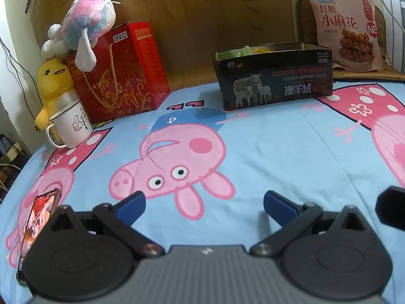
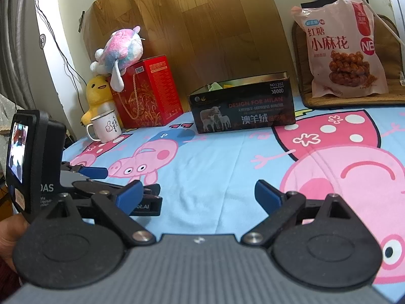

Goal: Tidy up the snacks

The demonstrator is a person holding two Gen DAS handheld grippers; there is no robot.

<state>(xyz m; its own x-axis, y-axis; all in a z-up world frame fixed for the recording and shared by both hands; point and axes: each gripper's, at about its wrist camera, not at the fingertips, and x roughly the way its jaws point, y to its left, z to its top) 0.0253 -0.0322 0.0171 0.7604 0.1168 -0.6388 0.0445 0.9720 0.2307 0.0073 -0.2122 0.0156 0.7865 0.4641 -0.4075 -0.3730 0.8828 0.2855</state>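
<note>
Both tools idle: left tool point(image 1: 204, 204) and right tool point(image 2: 198, 194) spread wide, empty. Snack bag point(image 2: 344, 48) leans on the back wall, outside the dark tin point(image 2: 243, 109) (already partly filled). Bag left to stow, I'd judge.

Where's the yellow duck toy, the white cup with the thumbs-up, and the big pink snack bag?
yellow duck toy point(image 1: 52, 76), left wrist view, on its face.
white cup point(image 1: 72, 126), left wrist view, on its side wall by the thumbs-up drawing.
pink snack bag point(image 2: 340, 48), right wrist view, on the front below the big lettering.
</note>
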